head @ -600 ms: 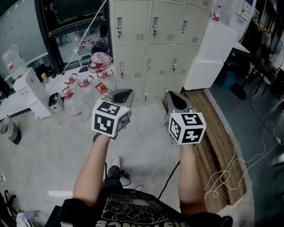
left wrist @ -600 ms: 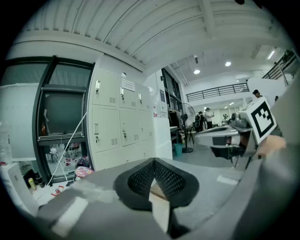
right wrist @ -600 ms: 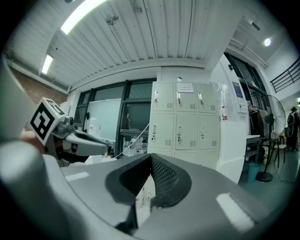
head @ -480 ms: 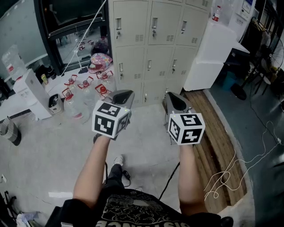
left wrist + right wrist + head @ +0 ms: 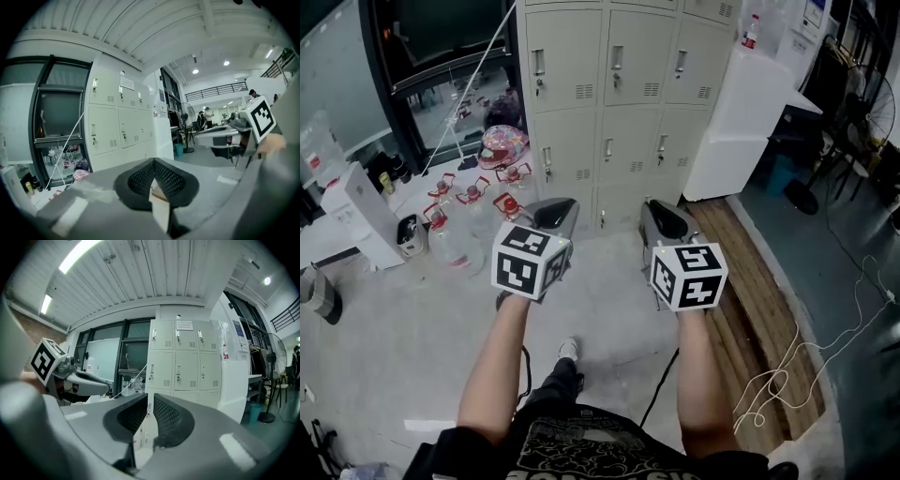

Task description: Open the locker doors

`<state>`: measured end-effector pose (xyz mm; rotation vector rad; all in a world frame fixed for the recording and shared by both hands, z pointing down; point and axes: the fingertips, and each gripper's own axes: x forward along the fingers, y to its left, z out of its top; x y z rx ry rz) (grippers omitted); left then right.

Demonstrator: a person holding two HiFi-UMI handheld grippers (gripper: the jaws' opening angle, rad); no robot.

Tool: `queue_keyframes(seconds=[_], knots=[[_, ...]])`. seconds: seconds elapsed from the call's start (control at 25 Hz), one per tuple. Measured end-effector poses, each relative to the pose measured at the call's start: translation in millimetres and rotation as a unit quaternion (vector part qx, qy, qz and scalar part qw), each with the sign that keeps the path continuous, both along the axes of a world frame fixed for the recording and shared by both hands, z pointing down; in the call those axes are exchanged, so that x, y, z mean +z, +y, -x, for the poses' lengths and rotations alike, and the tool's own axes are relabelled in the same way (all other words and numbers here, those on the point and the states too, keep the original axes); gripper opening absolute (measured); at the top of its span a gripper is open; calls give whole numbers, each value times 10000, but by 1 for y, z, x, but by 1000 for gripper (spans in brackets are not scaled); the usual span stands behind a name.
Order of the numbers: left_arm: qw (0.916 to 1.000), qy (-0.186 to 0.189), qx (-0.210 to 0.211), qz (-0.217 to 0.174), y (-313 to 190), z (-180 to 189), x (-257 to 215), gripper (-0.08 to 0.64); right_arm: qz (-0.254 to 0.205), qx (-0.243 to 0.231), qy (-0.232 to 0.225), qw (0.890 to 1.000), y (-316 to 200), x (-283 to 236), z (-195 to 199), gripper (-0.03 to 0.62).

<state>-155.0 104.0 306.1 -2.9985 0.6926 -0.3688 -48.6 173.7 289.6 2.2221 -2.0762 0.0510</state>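
No door of the lockers (image 5: 619, 103) had been opened yet. All were seen shut, well ahead of both tongs, so the whole task was judged to be left. Their contents were hidden. The left tongs (image 5: 555, 212) were closed and empty. The right tongs (image 5: 663, 218) were closed to a thin slit, and nothing was held.

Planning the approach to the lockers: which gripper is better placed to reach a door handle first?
Right, probably: the right gripper faces the lockers squarely, while the left gripper sees them obliquely. Both are far off.
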Motion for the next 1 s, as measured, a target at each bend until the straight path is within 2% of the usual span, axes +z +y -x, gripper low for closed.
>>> queue_keyframes(seconds=[0.24, 0.4, 0.52, 0.8, 1.0], knots=[[10000, 53, 30, -2, -39, -18, 2, 3, 27, 4, 47, 10000, -35, 1, -17, 52], [9999, -87, 132, 44, -70, -32, 2, 3, 61, 39, 85, 9999, -65, -1, -31, 65], [9997, -13, 200, 114, -95, -41, -6, 3, 26, 45, 72, 10000, -89, -6, -40, 89], [9990, -70, 447, -67, -161, -60, -24, 3, -76, 77, -16, 9999, -153, -20, -60, 150], [9971, 63, 733, 213, -201, -73, -31, 3, -29, 28, -71, 10000, -195, -27, -71, 195]])
